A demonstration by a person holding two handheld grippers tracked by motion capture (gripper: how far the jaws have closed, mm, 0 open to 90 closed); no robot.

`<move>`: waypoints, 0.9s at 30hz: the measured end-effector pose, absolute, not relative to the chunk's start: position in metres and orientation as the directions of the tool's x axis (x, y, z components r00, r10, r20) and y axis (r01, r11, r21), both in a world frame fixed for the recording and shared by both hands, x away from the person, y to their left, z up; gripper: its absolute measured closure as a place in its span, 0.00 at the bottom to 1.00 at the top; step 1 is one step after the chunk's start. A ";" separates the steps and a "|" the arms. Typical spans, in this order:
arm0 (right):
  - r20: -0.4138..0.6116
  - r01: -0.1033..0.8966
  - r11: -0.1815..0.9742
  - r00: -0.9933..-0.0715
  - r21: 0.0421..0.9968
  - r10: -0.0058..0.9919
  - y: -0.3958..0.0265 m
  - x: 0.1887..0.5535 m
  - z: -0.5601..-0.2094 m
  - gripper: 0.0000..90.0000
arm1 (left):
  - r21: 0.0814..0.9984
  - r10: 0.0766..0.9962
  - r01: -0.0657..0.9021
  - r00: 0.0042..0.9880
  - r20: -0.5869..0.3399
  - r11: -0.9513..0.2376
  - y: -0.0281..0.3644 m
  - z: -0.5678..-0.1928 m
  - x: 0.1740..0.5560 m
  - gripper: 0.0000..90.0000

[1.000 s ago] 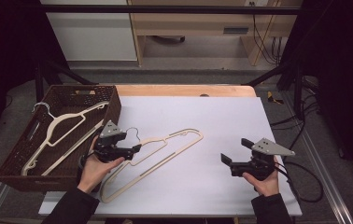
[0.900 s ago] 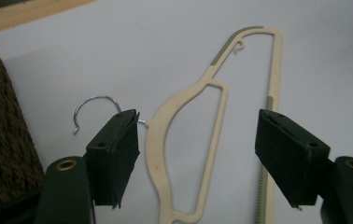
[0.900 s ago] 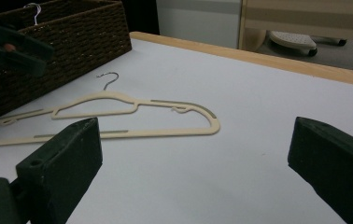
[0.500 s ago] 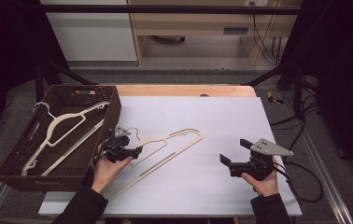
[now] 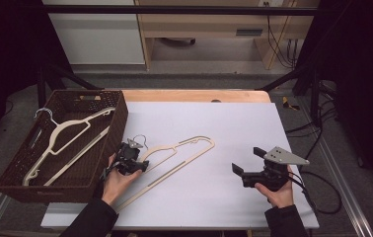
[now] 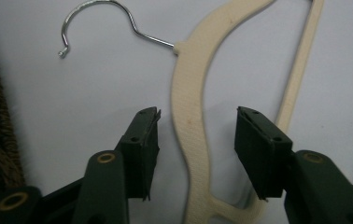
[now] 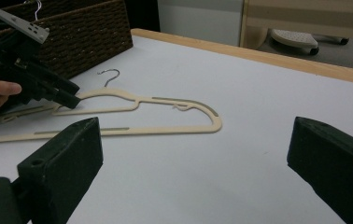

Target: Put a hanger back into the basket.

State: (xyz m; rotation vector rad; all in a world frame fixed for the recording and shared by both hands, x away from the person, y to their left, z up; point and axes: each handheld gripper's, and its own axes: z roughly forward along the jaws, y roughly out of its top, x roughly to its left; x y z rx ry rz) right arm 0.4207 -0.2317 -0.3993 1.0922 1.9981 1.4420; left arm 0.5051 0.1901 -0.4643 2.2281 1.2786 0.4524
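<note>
I've got the left gripper point(image 5: 134, 161) down on the table point(image 5: 253, 128), right over the neck of the cream hanger point(image 5: 174, 157) that lies flat on the white sheet, just beside the wicker basket point(image 5: 118, 121). In the left gripper view the fingers point(image 6: 142, 149) straddle the hanger's shoulder arm point(image 6: 188, 116) near where the metal hook point(image 6: 95, 18) comes out; they've just been closing in, but there's a gap on both sides between pads and plastic, so not gripping yet, hanger betw. them but loose. Hook curls toward the basket side, crossbar runs off toward the near table edge, the wide end points to the table's middle.

Right gripper point(image 5: 246, 173) sits well apart on the right half of the table, held low in the right hand point(image 5: 276, 190), grey plate on top, pointing left toward the hanger. In the right gripper view its fingers point(image 7: 67, 158) stand wide apart w/ nothing betw. them, just bare white sheet; the hanger point(image 7: 165, 114) lies farther off across that view, and the left gripper point(image 7: 34, 84) shows at the far left w/ its tips at the hanger's neck, basket point(image 7: 90, 32) behind it.

A 2nd cream hanger point(image 5: 68, 140) lies inside the basket, tilted corner to corner, hook up against the far left rim. Basket's wall nearly touches the left hand point(image 5: 118, 180)
</note>
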 end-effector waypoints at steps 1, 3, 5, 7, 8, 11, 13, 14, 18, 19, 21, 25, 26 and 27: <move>0.093 0.341 0.142 -0.589 0.929 0.803 -0.231 0.421 -0.399 0.04 | 0.590 0.871 0.698 0.490 0.018 -0.405 0.190 -0.464 0.505 0.57; 0.093 0.341 0.143 -0.588 0.929 0.803 -0.231 0.421 -0.400 0.04 | 0.580 0.882 0.717 0.471 0.004 -0.386 0.191 -0.463 0.504 0.61; 0.091 0.341 0.146 -0.590 0.929 0.802 -0.231 0.421 -0.400 0.04 | 0.567 0.888 0.734 0.460 -0.008 -0.375 0.191 -0.461 0.504 0.66; 0.081 0.340 0.160 -0.597 0.927 0.798 -0.231 0.421 -0.401 0.04 | 0.558 0.891 0.744 0.453 -0.016 -0.368 0.192 -0.461 0.503 0.70; 0.085 0.342 0.156 -0.594 0.927 0.800 -0.230 0.422 -0.401 0.04 | 0.556 0.893 0.749 0.449 -0.024 -0.361 0.192 -0.460 0.502 0.71; 0.082 0.344 0.162 -0.596 0.925 0.799 -0.230 0.422 -0.402 0.04 | 0.553 0.896 0.752 0.444 -0.022 -0.359 0.192 -0.461 0.500 0.71; 0.082 0.346 0.164 -0.598 0.924 0.797 -0.229 0.423 -0.403 0.04 | 0.565 0.900 0.749 0.435 -0.027 -0.345 0.193 -0.462 0.499 0.71; 0.079 0.345 0.170 -0.603 0.923 0.794 -0.229 0.423 -0.403 0.04 | 0.572 0.902 0.748 0.431 -0.033 -0.337 0.194 -0.462 0.499 0.71; 0.085 0.351 0.167 -0.603 0.921 0.793 -0.227 0.424 -0.404 0.04 | 0.577 0.909 0.748 0.416 -0.025 -0.327 0.196 -0.463 0.498 0.81; 0.084 0.351 0.168 -0.601 0.921 0.795 -0.227 0.424 -0.404 0.04 | 0.579 0.912 0.749 0.409 -0.020 -0.323 0.196 -0.462 0.498 0.83; 0.088 0.354 0.167 -0.602 0.920 0.793 -0.226 0.425 -0.404 0.04 | 0.582 0.914 0.748 0.405 -0.019 -0.319 0.196 -0.463 0.498 0.86; 0.087 0.359 0.173 -0.604 0.917 0.793 -0.224 0.426 -0.406 0.04 | 0.584 0.916 0.745 0.401 -0.005 -0.322 0.194 -0.463 0.497 0.86; 0.086 0.358 0.175 -0.607 0.917 0.790 -0.223 0.427 -0.406 0.04 | 0.592 0.918 0.742 0.395 -0.008 -0.315 0.194 -0.463 0.496 0.86; 0.084 0.356 0.178 -0.611 0.917 0.787 -0.222 0.427 -0.405 0.04 | 0.596 0.920 0.742 0.393 -0.012 -0.309 0.195 -0.463 0.496 0.87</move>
